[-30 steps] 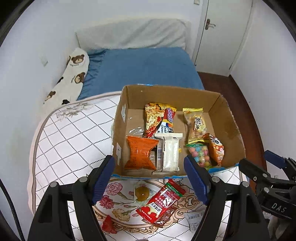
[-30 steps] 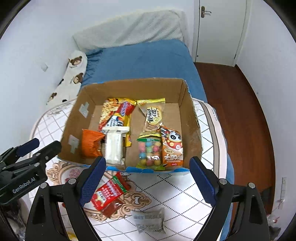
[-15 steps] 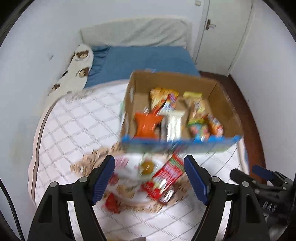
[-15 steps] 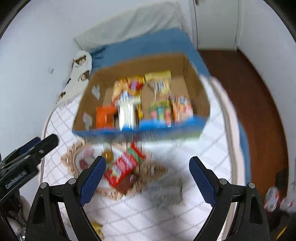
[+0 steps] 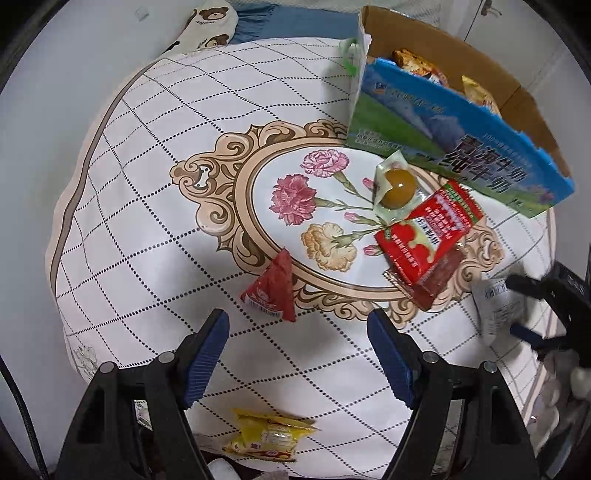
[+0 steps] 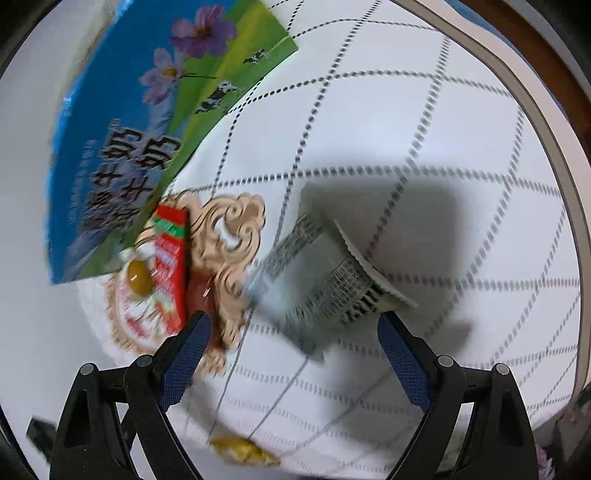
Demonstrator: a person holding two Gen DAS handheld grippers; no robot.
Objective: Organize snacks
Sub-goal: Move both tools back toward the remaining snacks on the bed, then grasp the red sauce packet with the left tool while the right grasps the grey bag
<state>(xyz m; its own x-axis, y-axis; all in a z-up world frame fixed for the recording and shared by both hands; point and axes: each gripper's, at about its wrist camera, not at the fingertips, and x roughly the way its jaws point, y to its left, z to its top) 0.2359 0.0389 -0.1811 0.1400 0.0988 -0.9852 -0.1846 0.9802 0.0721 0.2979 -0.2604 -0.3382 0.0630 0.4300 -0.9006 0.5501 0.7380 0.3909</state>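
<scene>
A cardboard box with a blue and green printed front holds several snack packets at the table's far right. Loose on the table lie a small red triangular packet, a clear packet with a yellow ball, a red packet, a yellow packet and a grey-white packet. My left gripper is open, just short of the red triangular packet. My right gripper is open, low over the grey-white packet, which lies between and just beyond its fingertips; this view is blurred.
The round table has a white checked cloth with a flower medallion. A bear-print pillow and blue bedding lie beyond it. The right gripper shows at the right edge of the left wrist view.
Both grippers have dropped and tilted down toward the tabletop. The box has slid up and away in both views. The right gripper now hovers close over the grey-white packet.
</scene>
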